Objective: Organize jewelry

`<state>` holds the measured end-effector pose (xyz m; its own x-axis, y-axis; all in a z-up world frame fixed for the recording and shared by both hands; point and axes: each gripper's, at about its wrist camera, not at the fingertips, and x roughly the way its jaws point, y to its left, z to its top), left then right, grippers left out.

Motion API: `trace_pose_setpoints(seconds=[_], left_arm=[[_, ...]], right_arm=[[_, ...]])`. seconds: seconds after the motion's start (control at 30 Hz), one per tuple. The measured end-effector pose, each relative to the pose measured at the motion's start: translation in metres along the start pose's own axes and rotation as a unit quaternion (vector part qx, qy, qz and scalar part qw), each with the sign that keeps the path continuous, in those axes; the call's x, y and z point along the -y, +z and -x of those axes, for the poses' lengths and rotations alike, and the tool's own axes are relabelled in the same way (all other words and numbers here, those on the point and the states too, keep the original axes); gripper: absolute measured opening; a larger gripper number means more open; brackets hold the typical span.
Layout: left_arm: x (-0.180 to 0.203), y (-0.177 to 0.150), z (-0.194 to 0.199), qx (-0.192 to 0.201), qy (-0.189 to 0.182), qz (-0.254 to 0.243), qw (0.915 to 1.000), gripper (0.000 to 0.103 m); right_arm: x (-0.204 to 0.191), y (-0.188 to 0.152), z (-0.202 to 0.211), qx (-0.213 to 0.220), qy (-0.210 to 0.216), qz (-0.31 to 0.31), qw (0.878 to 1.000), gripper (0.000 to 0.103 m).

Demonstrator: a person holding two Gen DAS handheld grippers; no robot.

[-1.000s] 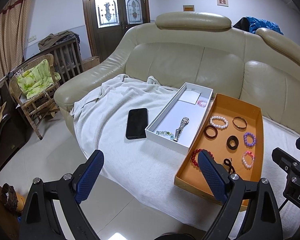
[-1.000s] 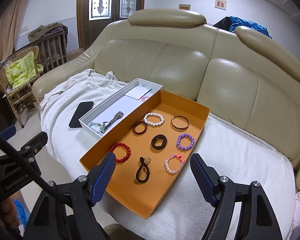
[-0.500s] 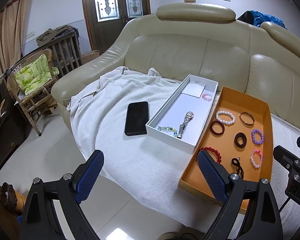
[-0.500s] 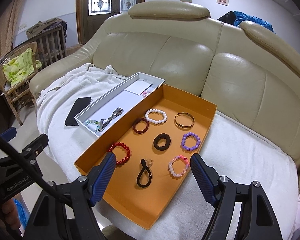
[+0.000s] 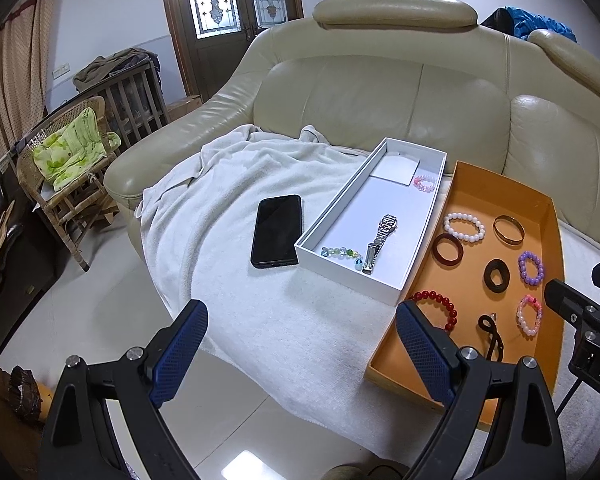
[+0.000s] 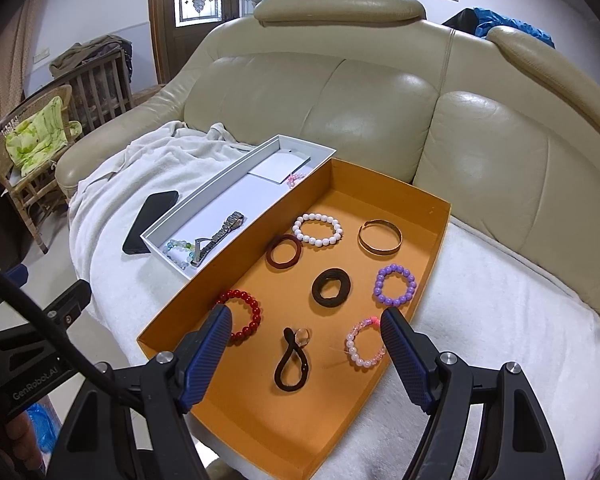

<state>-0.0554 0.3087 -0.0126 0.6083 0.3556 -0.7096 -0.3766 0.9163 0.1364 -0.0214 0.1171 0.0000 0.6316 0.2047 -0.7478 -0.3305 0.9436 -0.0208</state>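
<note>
An orange tray (image 6: pixel 428 216) (image 5: pixel 552 216) on a towel-covered sofa holds several bracelets and hair ties: a white bead bracelet (image 6: pixel 317 229), a gold bangle (image 6: pixel 380 237), a purple bead bracelet (image 6: pixel 394 284), a red bead bracelet (image 6: pixel 242 313) and a black hair tie (image 6: pixel 292 360). A white box (image 5: pixel 332 216) (image 6: pixel 204 208) beside it holds a silver watch (image 5: pixel 381 236), a glass bead bracelet (image 5: pixel 340 253) and a pink bracelet (image 5: pixel 425 182). My left gripper (image 5: pixel 302 344) is open above the towel's front edge. My right gripper (image 6: pixel 306 340) is open above the tray's near end.
A black phone (image 5: pixel 277 230) lies on the white towel (image 5: pixel 220 208) left of the white box. The beige leather sofa back (image 6: pixel 380 92) rises behind. A wicker chair with a green cushion (image 5: pixel 66 152) stands on the floor at the left.
Both grippers have moved forward and closer to the sofa, so the tray and the box look larger. Both stay open. The jewelry has not moved.
</note>
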Motion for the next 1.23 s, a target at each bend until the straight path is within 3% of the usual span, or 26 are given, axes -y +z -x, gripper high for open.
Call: trace_pose_setpoints(seconds=[1.0, 1.13, 1.23], left_arm=[[0.035, 0.008, -0.016, -0.005, 0.003, -0.032, 0.9995, 0.095], [0.057, 0.012, -0.004, 0.014, -0.013, -0.054, 0.9984, 0.095], [0.096, 0.02, 0.013, 0.024, -0.074, -0.076, 0.9941, 0.095]], right_arm=[[0.02, 0.0, -0.023, -0.006, 0.007, -0.017, 1.0, 0.08], [0.037, -0.004, -0.015, 0.01, 0.005, -0.032, 0.999, 0.08], [0.07, -0.015, 0.004, 0.042, -0.015, -0.056, 0.997, 0.08]])
